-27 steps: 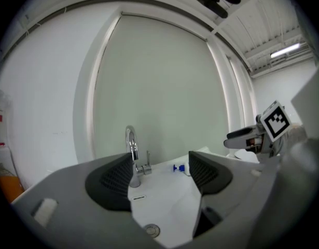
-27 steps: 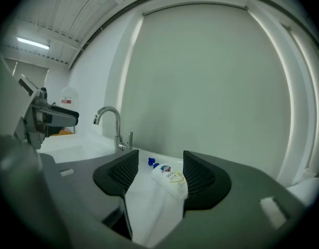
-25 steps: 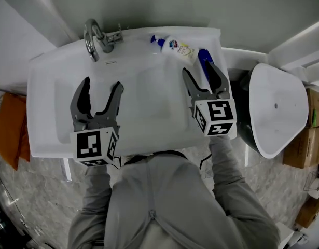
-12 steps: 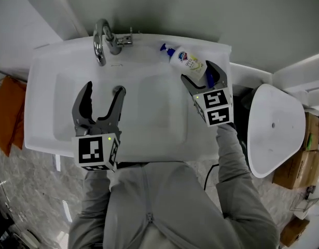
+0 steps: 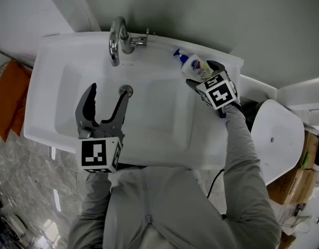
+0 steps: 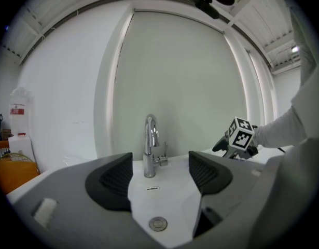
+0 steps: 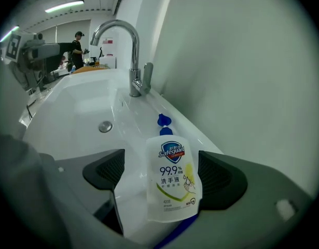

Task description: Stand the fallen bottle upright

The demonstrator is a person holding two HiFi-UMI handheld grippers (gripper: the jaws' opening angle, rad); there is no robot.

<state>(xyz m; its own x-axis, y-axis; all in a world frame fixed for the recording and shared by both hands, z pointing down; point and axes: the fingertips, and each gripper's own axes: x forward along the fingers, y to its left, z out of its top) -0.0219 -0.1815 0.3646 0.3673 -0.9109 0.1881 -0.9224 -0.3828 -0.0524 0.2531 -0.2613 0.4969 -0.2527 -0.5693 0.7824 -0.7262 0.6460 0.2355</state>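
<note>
Left gripper (image 6: 159, 179): jaws apart, nothing between them, idle over the sink (image 5: 47, 77) basin.
Right gripper (image 7: 163, 176): jaws have just been opening and now stand wide, straddling the bottle (image 7: 172, 165) but not clamped on it.
Bottle: on its side on the back ledge, blue pump toward the faucet (image 7: 129, 61).
Done: by my read, only the approach.
Left: clamp, lift, set upright.

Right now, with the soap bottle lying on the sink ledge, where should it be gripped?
Probably grip the soap bottle across its wide body, at the label, coming from the base end; the blue pump points toward the faucet, too slim to hold.
</note>
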